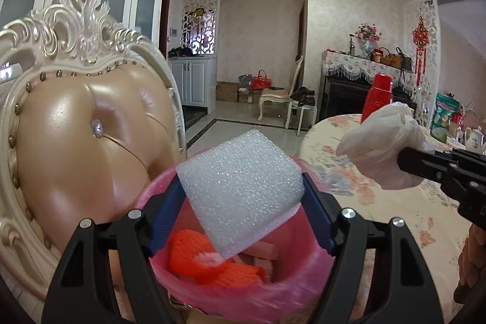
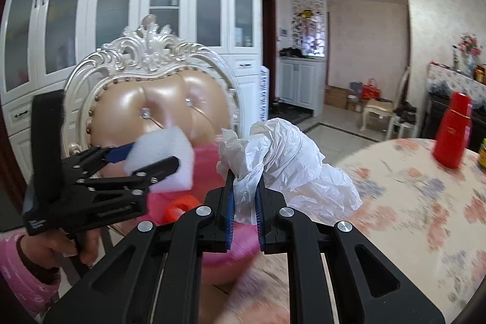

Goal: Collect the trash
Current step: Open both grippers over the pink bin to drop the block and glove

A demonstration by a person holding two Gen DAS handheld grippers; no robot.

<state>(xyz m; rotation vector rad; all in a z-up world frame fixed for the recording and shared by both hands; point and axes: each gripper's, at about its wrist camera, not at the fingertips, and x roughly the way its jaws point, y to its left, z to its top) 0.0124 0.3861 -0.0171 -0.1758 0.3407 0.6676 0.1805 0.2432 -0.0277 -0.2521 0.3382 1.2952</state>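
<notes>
My left gripper (image 1: 240,187) is shut on a white foam block (image 1: 240,184), its blue pads pressing on both sides. The block hangs tilted over a bin lined with a pink bag (image 1: 291,290); orange foam netting (image 1: 197,257) lies inside. My right gripper (image 2: 246,196) is shut on a crumpled white plastic bag (image 2: 288,163), which bulges above and right of the fingers. In the right wrist view the left gripper (image 2: 152,154) with the foam block (image 2: 165,160) is at left, over the pink bin (image 2: 206,160). In the left wrist view the right gripper (image 1: 407,160) holds the plastic bag (image 1: 382,138) at right.
An ornate cream chair with a tan padded back (image 1: 82,135) stands close behind the bin. A round table with a floral cloth (image 1: 395,202) lies to the right, with a red flask (image 1: 378,97) on it. White cabinets (image 2: 121,5) line the wall; tiled floor lies beyond.
</notes>
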